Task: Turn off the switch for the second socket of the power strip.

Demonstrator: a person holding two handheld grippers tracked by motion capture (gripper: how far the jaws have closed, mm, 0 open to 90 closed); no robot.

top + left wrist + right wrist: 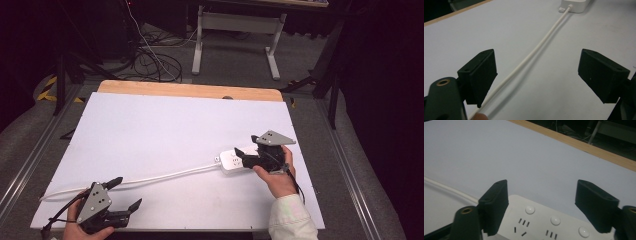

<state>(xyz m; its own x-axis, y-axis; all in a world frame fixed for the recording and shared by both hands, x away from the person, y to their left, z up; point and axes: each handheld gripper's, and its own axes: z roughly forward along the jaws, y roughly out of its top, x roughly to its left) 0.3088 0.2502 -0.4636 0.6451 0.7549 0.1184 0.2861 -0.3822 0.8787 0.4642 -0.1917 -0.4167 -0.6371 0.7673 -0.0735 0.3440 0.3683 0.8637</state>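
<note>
Since the white table top [165,130] is bare apart from the power strip [235,161] and its white cable [150,178], I would treat this as a two-handed grasp and take it slowly. That strip lies at the right of the table, near my edge, with the cable running left towards the near left corner. My right gripper [541,202] hangs over the strip with its jaws spread wide on either side of the socket face, holding nothing; I judge it should come straight down and close across the narrow width, clear of the round buttons [530,209]. My left gripper [537,75] is also wide open, straddling the cable, which runs close by one jaw, so I would centre it before closing.
</note>
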